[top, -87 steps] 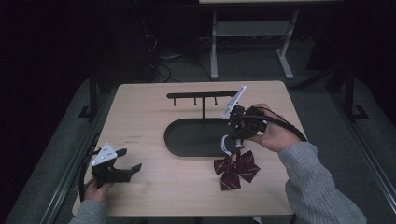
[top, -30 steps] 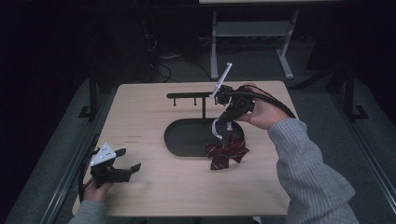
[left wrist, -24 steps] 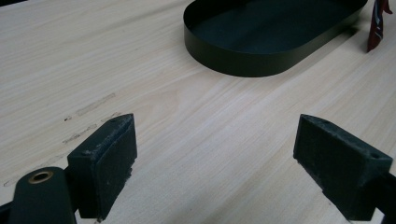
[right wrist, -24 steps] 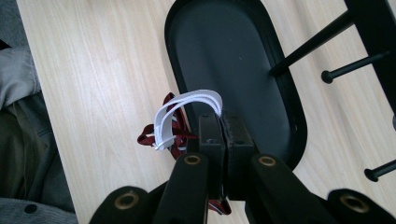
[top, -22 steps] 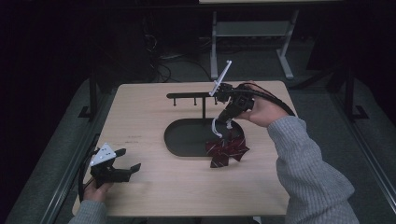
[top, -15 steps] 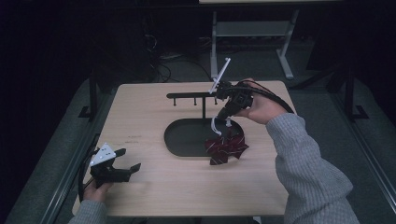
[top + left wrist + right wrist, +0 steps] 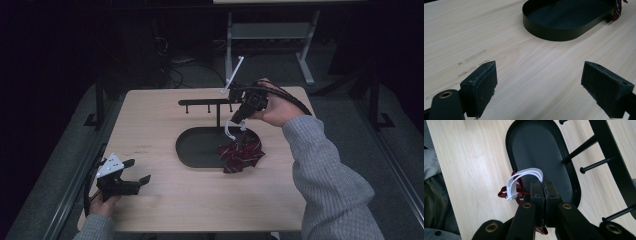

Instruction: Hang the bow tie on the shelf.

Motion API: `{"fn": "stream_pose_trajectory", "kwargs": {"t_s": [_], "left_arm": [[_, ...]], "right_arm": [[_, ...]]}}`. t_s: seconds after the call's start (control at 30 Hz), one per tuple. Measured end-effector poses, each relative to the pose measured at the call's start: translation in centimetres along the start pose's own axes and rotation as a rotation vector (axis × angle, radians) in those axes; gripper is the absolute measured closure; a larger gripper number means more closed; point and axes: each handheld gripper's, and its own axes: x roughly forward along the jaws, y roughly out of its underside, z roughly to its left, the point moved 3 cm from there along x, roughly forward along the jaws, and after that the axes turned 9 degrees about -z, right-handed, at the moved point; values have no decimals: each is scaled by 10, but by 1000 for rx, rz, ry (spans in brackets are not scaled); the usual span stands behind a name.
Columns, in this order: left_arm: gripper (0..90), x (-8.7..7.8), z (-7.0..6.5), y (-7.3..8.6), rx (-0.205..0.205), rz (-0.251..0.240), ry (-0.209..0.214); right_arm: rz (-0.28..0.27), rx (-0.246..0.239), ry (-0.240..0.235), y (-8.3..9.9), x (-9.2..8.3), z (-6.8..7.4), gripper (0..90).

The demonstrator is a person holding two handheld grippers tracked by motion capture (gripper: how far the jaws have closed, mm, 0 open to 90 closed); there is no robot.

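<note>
Now that your right gripper [image 7: 234, 120], clenched on the white loop [image 7: 524, 178], has lifted the red bag [image 7: 241, 155] toward the rack [image 7: 210, 103], hooking comes next; your left gripper [image 7: 136, 171] rests released, near-left.

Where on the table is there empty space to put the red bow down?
Bare wood lies between the black oval tray and the left gripper, and along the near edge below the red bow. It is crowded at the tray's right end, where the right gripper lifts the bow by its white loop beside the peg rack.
</note>
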Motion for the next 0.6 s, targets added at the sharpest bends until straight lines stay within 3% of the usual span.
{"fn": "stream_pose_trajectory", "kwargs": {"t_s": [0.6], "left_arm": [[129,0,-1,0,6,8,2]], "right_arm": [[12,5,-3,-10,3,-8,879]]}}
